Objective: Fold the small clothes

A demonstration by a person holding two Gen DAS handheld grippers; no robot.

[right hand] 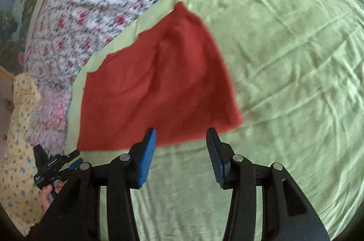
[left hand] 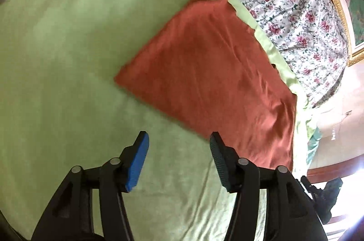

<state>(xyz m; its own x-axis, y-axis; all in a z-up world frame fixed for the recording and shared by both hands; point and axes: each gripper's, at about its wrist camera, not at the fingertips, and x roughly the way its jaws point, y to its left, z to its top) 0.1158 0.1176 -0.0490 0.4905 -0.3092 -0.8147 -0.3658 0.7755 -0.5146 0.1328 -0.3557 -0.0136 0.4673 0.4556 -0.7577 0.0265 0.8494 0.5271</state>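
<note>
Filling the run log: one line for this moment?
left gripper: open, empty | right gripper: open, empty | folded rust-red cloth: flat on light green sheet

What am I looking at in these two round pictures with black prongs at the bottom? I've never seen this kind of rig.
Each picture comes from a fisheye camera fixed on a hand-held two-finger tool, one per hand, looking forward along its fingers. The black prongs are those fingers. The left tool and the right tool are both open and hold nothing. In front of them a rust-red cloth, apparently already folded, lies flat on a green sheet near the sheet's edge, beside a floral bedcover. In the right wrist view, the person's hand gripping the left tool shows at lower left.
</note>
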